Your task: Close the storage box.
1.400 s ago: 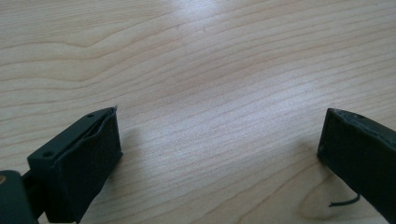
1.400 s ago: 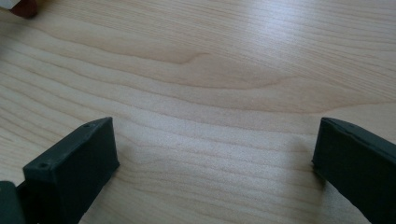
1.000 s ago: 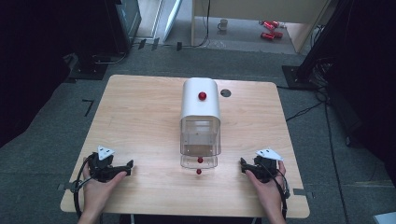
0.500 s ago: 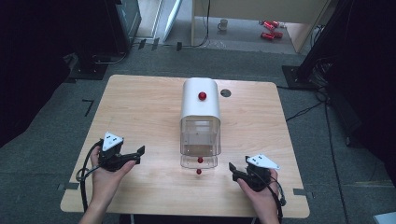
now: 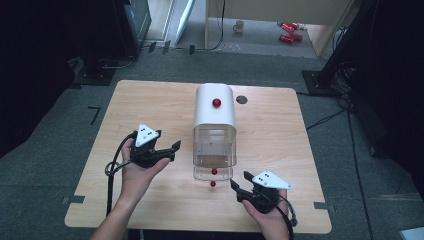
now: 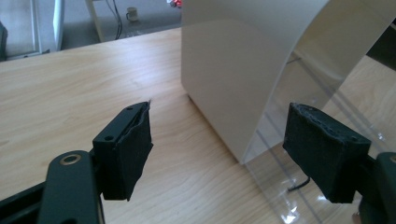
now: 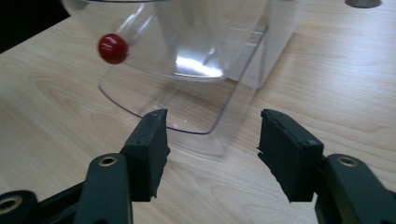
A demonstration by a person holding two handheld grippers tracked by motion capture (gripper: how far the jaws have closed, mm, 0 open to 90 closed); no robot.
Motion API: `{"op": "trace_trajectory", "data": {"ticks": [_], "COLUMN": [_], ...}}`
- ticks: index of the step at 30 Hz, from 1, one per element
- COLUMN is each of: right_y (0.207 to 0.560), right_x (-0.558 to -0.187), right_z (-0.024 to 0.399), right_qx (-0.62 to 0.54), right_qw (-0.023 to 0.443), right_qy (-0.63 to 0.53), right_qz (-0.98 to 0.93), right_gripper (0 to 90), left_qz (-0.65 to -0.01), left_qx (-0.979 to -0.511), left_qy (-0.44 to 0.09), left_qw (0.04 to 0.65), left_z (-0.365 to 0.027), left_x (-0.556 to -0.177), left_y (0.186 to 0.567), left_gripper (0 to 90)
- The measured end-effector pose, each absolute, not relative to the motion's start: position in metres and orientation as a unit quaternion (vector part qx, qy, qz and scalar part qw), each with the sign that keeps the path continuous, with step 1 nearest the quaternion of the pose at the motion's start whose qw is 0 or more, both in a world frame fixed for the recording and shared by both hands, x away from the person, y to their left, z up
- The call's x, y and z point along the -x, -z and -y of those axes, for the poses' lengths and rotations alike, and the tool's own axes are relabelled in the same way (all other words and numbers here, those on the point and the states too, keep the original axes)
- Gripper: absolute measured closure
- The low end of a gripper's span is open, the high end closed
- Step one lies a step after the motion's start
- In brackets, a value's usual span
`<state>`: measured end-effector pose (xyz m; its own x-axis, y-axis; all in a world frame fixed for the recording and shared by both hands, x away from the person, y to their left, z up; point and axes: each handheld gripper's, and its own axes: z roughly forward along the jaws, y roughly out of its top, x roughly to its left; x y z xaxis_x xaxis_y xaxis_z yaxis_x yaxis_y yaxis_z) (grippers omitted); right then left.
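You are holding the left gripper [image 5: 176,147] at centre-left of the high view, just beside the white-and-clear container [image 5: 214,131] standing mid-frame on the table [image 5: 150,100]. Its jaws have just been closing, nothing between them. Your right gripper [image 5: 236,184] is sitting lower right, near the container's red knob [image 7: 112,48]; jaws likewise narrowing, gripping nothing.

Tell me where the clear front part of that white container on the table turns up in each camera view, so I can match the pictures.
High view: the clear front part sits mid-table, between the two grippers, below the white hood.
Left gripper view: at the right edge, beside the right jaw.
Right gripper view: top centre, above both jaws.
Shared landmark: the wooden table.
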<state>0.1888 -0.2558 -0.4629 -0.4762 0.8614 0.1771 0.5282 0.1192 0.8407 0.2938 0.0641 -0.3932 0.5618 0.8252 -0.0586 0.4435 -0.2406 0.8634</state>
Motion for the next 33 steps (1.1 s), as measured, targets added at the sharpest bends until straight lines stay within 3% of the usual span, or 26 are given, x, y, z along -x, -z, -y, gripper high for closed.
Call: {"op": "trace_trajectory", "data": {"ticks": [21, 33], "right_y": [0.459, 0.465], "right_x": [-0.184, -0.188], "right_z": [0.226, 0.213], "right_qx": [-0.438, -0.437], "right_qw": [0.137, 0.120], "right_qy": [-0.490, -0.489], "right_qz": [-0.742, -0.745], "right_gripper": [63.1, 67.4], "left_qz": [-0.378, -0.364], "left_qx": [-0.773, -0.776], "left_qy": [-0.209, -0.244], "left_qw": [0.465, 0.453], "left_z": [-0.017, 0.006], "left_x": [-0.305, -0.309], "left_y": [0.375, 0.369], "left_gripper": [40.0, 57.5]}}
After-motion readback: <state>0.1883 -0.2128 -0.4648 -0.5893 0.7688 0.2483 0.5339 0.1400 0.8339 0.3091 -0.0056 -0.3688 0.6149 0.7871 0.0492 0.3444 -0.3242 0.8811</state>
